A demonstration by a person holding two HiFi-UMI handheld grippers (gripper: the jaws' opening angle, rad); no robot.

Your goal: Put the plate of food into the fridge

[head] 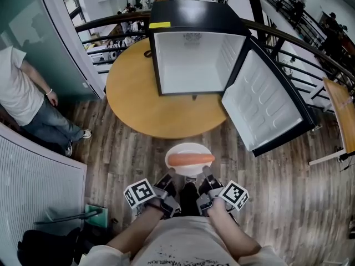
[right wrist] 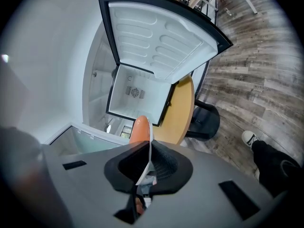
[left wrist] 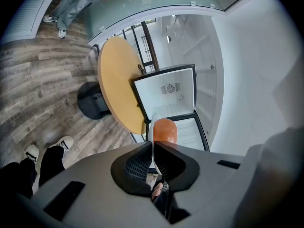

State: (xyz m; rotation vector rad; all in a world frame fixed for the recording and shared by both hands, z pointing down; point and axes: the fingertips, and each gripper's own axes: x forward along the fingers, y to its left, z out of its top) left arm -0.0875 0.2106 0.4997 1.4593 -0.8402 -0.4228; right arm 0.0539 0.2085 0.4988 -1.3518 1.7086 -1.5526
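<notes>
— Wood-plank floor (head: 127,148) under me, and what's on the far left?

— On the far left a person (head: 22,93) in a white top and jeans stands by the glass wall. Moving across, a round wooden table (head: 138,104) sits dead ahead, with a black fridge (head: 194,13) standing on it, open towards me.

— And your hands?

— My left gripper (head: 168,180) is clamped on the near-left rim of the white plate (head: 188,146). The left gripper view shows both jaws pinching that thin edge. An orange piece of food (head: 190,159), long and smooth, lies across the middle of the plate.

— The other side?

— Same story there: my right gripper (head: 208,177) is clenched on the near-right rim, jaws tight on the plate's edge in the right gripper view.

— So where's the plate?

— It's held level in the air between the two grippers, over the floor just short of the table's near edge, in line with the fridge opening and not yet inside. Furthest right, the fridge door (head: 269,107) hangs wide open, its white inner face towards me.
</notes>
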